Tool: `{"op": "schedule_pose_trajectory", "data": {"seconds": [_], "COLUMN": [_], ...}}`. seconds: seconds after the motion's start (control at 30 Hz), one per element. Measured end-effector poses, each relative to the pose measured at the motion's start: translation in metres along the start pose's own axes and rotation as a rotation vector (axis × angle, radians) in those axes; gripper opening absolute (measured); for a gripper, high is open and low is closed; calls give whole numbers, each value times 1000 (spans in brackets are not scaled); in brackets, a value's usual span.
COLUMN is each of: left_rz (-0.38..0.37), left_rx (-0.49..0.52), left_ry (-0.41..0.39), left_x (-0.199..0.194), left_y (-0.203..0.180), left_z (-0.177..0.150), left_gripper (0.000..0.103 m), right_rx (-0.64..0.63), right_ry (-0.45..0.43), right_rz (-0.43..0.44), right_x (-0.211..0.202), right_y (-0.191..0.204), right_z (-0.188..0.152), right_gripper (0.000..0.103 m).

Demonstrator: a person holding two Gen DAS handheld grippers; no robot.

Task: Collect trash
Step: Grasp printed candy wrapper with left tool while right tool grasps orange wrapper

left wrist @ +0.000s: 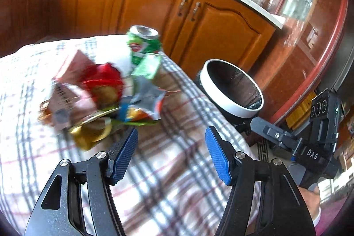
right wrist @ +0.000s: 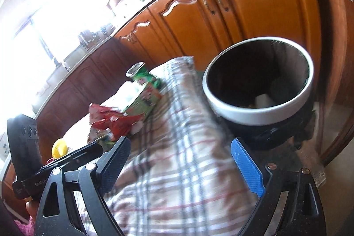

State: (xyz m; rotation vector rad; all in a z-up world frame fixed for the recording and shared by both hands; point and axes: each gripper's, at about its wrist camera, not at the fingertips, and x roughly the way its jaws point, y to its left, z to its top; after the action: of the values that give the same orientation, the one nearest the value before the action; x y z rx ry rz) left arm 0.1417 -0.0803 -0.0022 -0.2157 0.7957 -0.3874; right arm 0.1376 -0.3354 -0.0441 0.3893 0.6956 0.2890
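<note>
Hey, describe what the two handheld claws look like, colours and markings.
Both claws are black metal linkages with silver pivot bolts and ribbed blue pads. The left claw shows triangular cut-outs in its arms. From the left view, the right claw's dark body carries white "DAS" lettering.

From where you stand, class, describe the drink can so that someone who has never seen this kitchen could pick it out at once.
Start at the table with the checked cloth, in front of the wooden cabinets. A heap of litter lies on it, and at the heap's far end, nearest the cabinets, stands the green can. It is the only upright metal cylinder there, with a silver top, while its neighbours are crumpled wrappers and a carton.
</note>
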Motion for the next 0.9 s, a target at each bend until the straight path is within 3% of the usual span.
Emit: {"op": "schedule_pose_trajectory", "data": {"seconds": [0.3,0.67,0.9], "left_rz": [67,127,167], "left_rx": [-99,-173,-196], "left_ry": [-32,-55,-40], "left_x": [-27,-34,-21], "left_y": [53,92,113], "left_z": [-14,-10,-2], "left_gripper": [64,64,64], "right_rx": [-33,-69,-77], "right_ry": [57,83,87], "right_rz": [33,35,29], "right_x": [20,42,56], "right_y": [40,78,90], "right_z": [-19,-22,-18], "right_gripper": [94,93,83]}}
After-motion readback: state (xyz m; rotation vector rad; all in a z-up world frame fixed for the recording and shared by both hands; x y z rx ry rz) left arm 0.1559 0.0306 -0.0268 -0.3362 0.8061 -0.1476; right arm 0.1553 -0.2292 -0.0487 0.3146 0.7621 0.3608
